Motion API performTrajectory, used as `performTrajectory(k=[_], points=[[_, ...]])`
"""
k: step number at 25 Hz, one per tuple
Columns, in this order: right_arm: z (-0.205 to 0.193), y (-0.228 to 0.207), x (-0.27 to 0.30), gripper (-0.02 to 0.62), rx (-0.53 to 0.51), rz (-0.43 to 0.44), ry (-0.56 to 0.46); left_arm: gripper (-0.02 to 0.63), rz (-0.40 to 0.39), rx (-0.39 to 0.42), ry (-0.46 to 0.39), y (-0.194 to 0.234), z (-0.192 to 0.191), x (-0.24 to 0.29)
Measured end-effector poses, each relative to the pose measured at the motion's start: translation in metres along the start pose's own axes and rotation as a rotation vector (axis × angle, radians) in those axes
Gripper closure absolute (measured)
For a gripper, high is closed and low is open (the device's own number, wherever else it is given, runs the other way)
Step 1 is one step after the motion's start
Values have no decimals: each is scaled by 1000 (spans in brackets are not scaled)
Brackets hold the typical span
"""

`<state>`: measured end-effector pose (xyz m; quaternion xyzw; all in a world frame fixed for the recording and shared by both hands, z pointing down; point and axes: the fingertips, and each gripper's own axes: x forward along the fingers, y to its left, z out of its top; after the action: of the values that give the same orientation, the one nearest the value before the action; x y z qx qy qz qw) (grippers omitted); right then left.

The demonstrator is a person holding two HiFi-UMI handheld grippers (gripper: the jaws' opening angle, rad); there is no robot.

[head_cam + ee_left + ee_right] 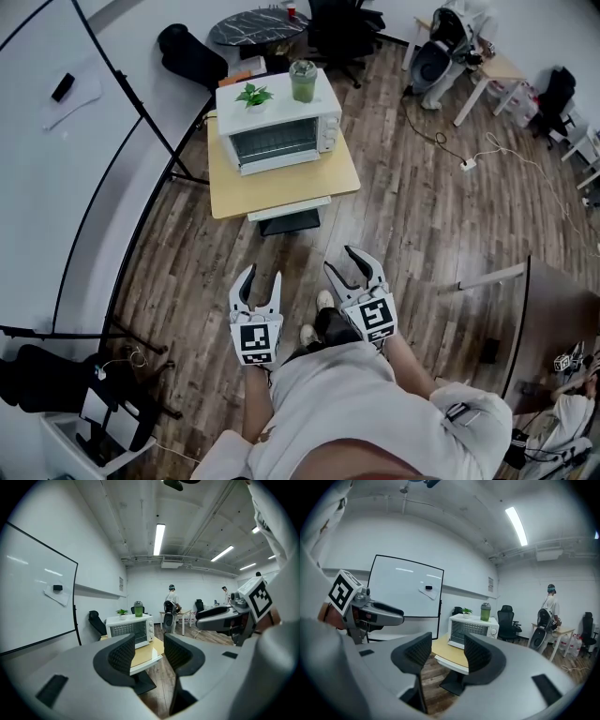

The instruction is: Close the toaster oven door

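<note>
Toaster oven point(278, 131): glossy white casing, glass door | worktop point(281, 187): matt pale wood | floor point(422, 216): dark wood planks, satin sheen | left hand-held gripper point(149, 641): matt grey plastic, ribbed black pads point(123, 654) | whiteboard point(47, 187): glossy white, smooth.

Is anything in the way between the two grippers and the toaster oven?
Nothing visible. Between the left gripper, the right gripper and the toaster oven there is only wood floor and the front of the yellow table. The plant and green cup sit on top of it.
</note>
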<state>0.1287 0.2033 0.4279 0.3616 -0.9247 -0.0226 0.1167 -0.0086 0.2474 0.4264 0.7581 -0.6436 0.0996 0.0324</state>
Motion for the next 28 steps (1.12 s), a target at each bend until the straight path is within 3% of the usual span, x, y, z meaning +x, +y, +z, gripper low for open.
performTrajectory(k=[28], points=[[-9, -92, 115, 379, 19, 76, 12, 420, 70, 0, 29, 41, 12, 132]])
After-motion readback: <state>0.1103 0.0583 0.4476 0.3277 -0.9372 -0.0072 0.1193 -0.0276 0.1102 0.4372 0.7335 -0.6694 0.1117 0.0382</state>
